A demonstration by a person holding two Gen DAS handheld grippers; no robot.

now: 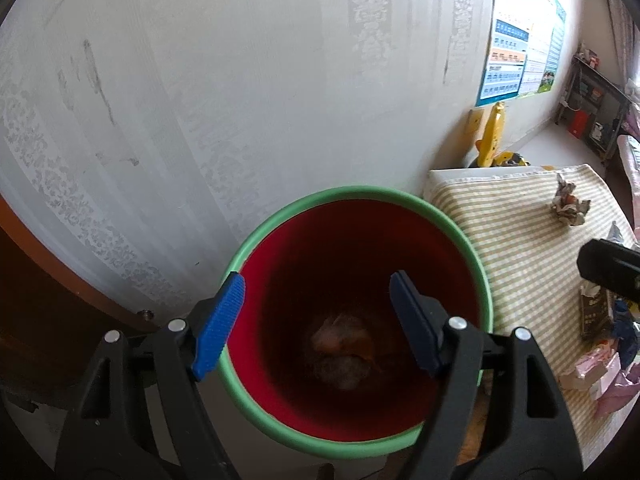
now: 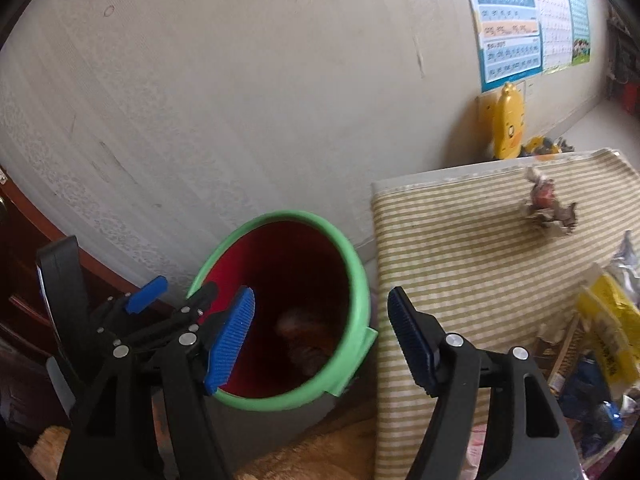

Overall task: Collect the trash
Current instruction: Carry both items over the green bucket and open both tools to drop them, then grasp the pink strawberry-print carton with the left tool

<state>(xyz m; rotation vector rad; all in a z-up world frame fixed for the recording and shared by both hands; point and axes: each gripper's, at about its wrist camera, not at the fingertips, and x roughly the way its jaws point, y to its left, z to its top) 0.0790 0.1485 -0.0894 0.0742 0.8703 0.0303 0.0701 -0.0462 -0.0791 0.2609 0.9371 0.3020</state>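
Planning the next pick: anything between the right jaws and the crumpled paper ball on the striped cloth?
Nothing visible. Only bare striped cloth lies between the open right gripper and the crumpled paper ball; the wrapper pile sits off to the right.

A table under a yellow-and-white striped cloth (image 2: 460, 248) stands to the right of the green-rimmed bin (image 2: 362, 280), against the pale wall. A crumpled paper wad (image 2: 550, 204) lies alone toward its far right. A heap of wrappers (image 2: 612, 328), yellow, blue and pink among them, crowds its near right edge.
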